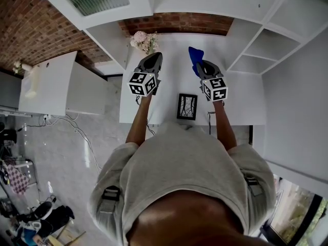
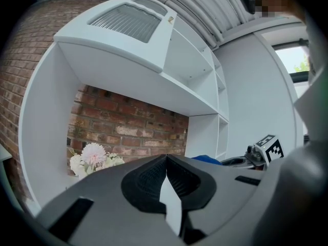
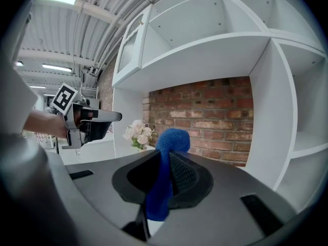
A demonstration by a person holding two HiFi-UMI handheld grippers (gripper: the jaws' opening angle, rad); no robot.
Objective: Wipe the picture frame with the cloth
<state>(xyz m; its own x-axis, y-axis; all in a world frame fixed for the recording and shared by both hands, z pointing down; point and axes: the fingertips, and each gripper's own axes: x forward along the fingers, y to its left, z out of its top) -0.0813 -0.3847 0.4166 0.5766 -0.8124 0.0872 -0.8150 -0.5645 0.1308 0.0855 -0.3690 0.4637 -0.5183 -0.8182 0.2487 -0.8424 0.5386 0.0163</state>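
Note:
A small black picture frame [image 1: 187, 106] lies flat on the white desk [image 1: 241, 104], near its front edge, between my two arms. My right gripper [image 1: 201, 65] is shut on a blue cloth [image 1: 195, 57], which sticks up out of the jaws as a soft blue tuft [image 3: 171, 140] in the right gripper view. It is held above the desk, beyond and right of the frame. My left gripper [image 1: 152, 61] is shut with nothing between its jaws, raised above the desk left of the frame. The frame does not show in either gripper view.
A bunch of pale artificial flowers [image 1: 144, 41] stands at the back left of the desk, against the brick wall [image 1: 179, 22]. White shelves [image 1: 266, 47] rise on the right and a white cabinet [image 2: 138, 24] hangs overhead. The other gripper [image 3: 82, 122] shows at the left of the right gripper view.

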